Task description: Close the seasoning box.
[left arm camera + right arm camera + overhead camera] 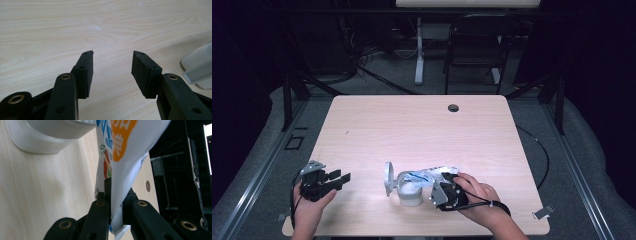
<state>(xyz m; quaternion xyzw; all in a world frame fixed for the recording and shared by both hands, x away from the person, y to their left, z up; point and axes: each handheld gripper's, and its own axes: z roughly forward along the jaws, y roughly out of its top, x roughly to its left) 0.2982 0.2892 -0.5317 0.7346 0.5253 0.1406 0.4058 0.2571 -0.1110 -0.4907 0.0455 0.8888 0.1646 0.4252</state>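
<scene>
- The sachet point(432, 173), a flat, glossy printed packet, is lying near the near edge of the worktop point(412, 125), right of centre, with one end dipping into the open mouth of the white container point(410, 192).
- Its long axis is running roughly left to right in the high view, the left end pointing into the container and the right end reaching toward the right gripper point(443, 181).
- In the right gripper view the black jaws are pinching nearly shut on the sachet's point(125, 157) thin edge; orange and blue print is showing on its white film.
- The container is round and smooth, its hinged lid point(388, 179) standing open at its left.
- The left gripper point(339, 177) is sitting near the near-left corner, well apart from the container, its jaws gaping wide with nothing between the flat, matte pads point(140, 72).
- The pale wood-grain worktop is lying bare across its far half, up to a round cable hole point(453, 108) by the far edge.
</scene>
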